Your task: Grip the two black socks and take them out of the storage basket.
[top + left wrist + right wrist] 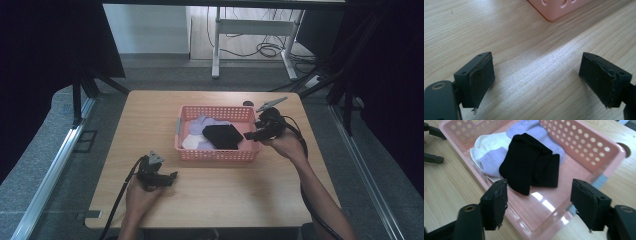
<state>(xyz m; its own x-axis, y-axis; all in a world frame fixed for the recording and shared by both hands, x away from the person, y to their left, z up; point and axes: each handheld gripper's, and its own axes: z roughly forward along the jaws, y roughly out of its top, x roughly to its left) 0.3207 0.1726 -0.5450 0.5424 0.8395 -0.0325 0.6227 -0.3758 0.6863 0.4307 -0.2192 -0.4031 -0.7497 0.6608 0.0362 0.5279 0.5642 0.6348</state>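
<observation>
A pink perforated basket point(215, 153) stands mid-table and holds a black sock point(223, 136) lying over lilac socks point(205, 123) and a white one point(190, 142). The same black sock point(531, 162), lilac socks point(537, 132) and white sock point(486, 143) lie in the basket point(584, 145) in the right gripper view. My right gripper point(248, 135) hovers at the basket's right end, open, nothing between its pads point(500, 202). Near the table's front left, my left gripper point(173, 175) rests low over bare wood, open and empty, its pads point(480, 82) wide apart.
The wooden table point(150, 115) has bare room left of and in front of the basket. A round hole point(248, 104) sits near the far edge. Beyond the table are a white desk frame point(250, 30) and floor cables. Dark curtains flank both sides.
</observation>
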